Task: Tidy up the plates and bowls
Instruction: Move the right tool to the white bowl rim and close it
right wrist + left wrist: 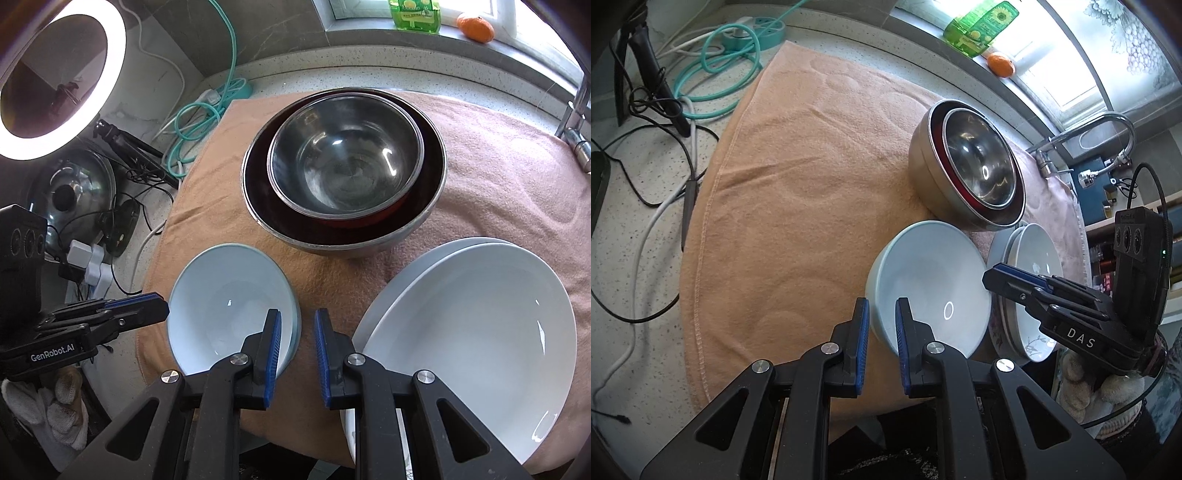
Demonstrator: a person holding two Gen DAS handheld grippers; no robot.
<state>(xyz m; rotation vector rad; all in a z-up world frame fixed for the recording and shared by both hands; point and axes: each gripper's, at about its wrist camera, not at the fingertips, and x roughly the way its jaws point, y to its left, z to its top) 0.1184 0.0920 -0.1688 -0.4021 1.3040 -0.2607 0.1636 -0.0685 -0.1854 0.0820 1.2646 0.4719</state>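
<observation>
Black left hand-held gripper [162, 308] reads "GenRobot.AI", right hand-held gripper [988, 275] "DAS"; both nearly closed, holding nothing.

White letters "DAS" stand on the side of the black two-finger right gripper [1015, 280], at the right of the left wrist view. "GenRobot.AI" is printed in white on the black body of the left gripper [155, 306], low at the left of the right wrist view. The print on the green bottle [413, 14] on the far sill is too small to read.
</observation>
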